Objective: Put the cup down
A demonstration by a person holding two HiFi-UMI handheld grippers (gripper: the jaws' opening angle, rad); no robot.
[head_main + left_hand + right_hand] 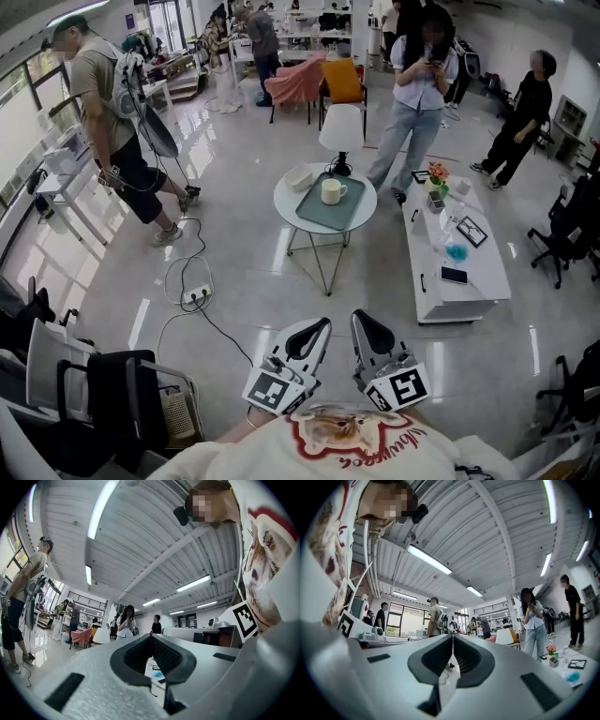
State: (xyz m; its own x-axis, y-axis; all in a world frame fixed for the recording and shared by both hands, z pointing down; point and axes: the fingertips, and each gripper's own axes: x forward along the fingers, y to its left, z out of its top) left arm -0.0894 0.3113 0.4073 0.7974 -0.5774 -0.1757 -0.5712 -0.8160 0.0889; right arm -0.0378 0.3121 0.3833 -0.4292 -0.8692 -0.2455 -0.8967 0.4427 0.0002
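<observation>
Left tool (322, 324) and right tool (360, 317), pressed together empty, hang well apart from the cup (332, 191)

Left hand-held gripper (151, 638) tilted up toward ceiling; jaws closed, dark ribbed pads (137, 654) meeting at tips, nothing between. Square-marker cube (245, 619) at right, beside white shirt with red print (269, 564). Strip lights (101, 509) along ribbed ceiling. Person with backpack rig (26, 592) standing far left. Person looking at phone (126, 623) beyond jaw tips; person in black (156, 625) beside. White table (154, 670) partly visible below pads.
</observation>
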